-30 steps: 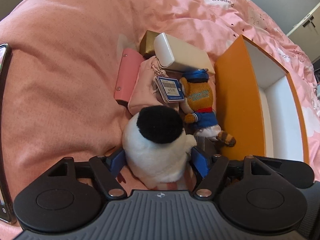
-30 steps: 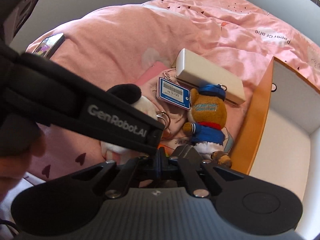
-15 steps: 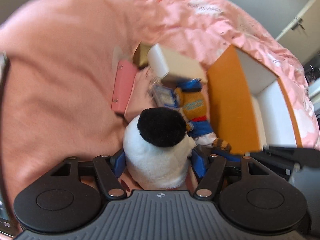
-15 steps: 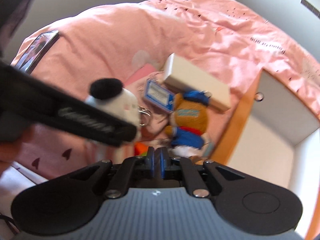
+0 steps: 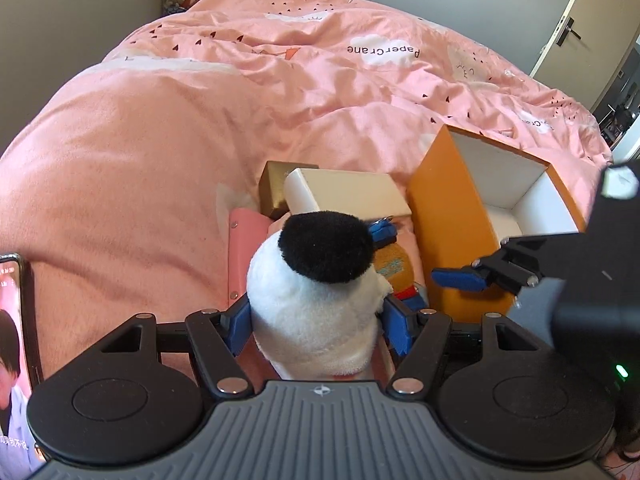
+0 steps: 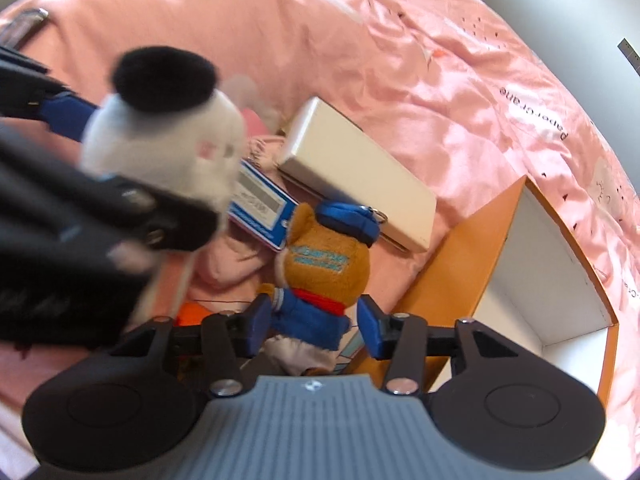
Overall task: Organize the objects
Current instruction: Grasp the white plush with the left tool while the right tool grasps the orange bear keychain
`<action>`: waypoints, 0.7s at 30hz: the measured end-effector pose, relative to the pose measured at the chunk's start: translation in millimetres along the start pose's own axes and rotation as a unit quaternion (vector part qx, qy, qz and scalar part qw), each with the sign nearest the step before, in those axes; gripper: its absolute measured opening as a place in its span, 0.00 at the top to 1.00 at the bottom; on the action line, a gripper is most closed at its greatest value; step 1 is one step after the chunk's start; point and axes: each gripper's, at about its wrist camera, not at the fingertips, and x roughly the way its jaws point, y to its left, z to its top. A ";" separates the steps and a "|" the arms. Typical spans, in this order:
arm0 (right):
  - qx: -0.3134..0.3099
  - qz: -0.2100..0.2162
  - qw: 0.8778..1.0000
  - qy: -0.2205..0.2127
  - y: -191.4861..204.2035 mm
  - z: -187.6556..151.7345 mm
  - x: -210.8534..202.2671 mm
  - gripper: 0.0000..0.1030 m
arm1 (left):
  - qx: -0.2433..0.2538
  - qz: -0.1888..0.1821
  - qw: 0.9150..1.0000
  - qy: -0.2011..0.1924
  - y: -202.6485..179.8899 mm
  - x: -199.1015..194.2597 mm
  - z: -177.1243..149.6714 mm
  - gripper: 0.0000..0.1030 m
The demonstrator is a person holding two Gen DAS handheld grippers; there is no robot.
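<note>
Left wrist: white plush toy [image 5: 316,312] upright, black top up.

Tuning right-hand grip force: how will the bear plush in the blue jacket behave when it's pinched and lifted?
The bear plush looks soft, so it will probably compress between the right gripper's open fingers. Likely light for its size. Its keyring and limbs may dangle. Fuzzy fabric should resist slipping.

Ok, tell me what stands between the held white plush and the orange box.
The right gripper hangs beside the orange box's near wall, across the white plush's direct path from the left gripper. The box opening itself looks unobstructed.
</note>
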 end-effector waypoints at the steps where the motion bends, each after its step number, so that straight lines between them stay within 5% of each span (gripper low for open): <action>1: -0.004 -0.001 1.000 0.005 -0.6 1.9 4.0 0.50 | -0.002 -0.003 1.000 -0.001 2.7 0.3 -0.3 0.26; 6: -0.022 -0.003 0.999 0.024 0.2 10.3 17.6 0.39 | -0.007 -0.013 1.000 -0.004 11.8 0.7 -1.2 0.26; 21: -0.023 0.050 0.996 0.066 5.0 13.3 29.0 0.38 | -0.010 -0.030 0.999 -0.013 24.1 2.1 -4.8 0.26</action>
